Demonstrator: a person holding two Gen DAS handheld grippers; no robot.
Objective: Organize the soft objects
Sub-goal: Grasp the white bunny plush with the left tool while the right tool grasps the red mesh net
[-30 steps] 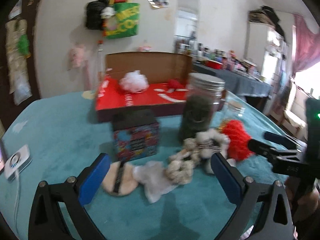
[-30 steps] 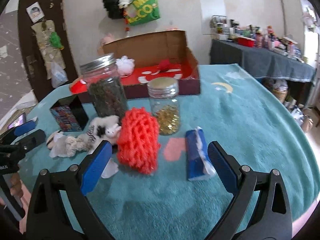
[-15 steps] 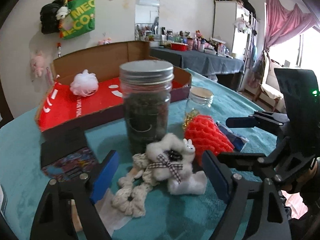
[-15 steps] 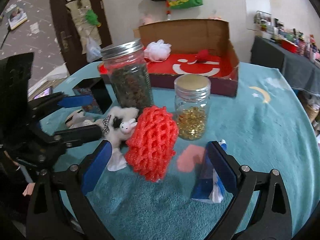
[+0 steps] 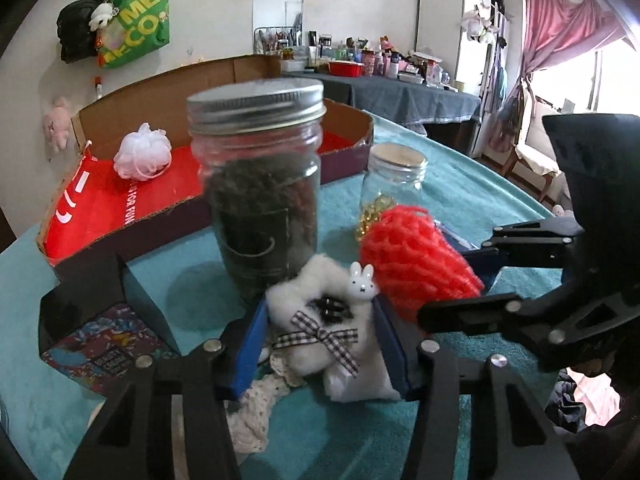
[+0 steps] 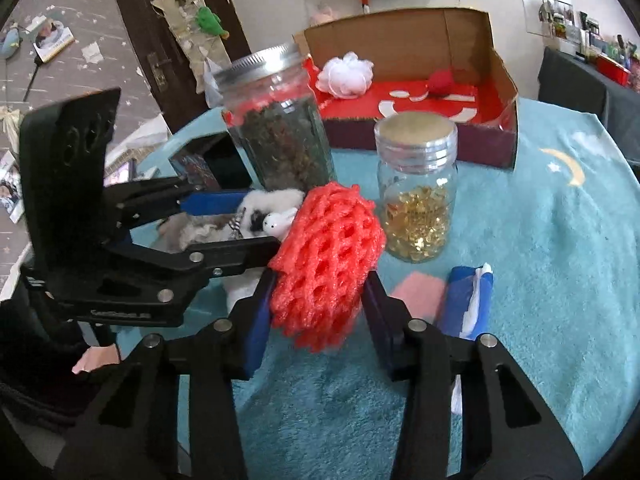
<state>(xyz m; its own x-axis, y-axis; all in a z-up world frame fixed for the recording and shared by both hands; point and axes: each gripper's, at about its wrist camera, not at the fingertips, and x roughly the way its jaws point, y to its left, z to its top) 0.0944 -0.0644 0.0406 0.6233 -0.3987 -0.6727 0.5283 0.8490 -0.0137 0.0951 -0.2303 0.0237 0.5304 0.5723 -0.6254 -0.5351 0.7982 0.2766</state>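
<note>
Closing tools (image 5: 318, 340) pinching plush (image 5: 320, 332), netting (image 6: 326, 264)

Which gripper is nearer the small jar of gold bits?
Right. The right gripper, closing around the red mesh sponge, sits just in front of the small jar; the left gripper is farther off, closing around the white plush.

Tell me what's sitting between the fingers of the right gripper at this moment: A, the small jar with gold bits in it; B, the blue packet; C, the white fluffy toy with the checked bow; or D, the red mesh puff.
D: in the right wrist view the red mesh puff fills the gap of the right gripper, whose jaws are closing on it.
</note>
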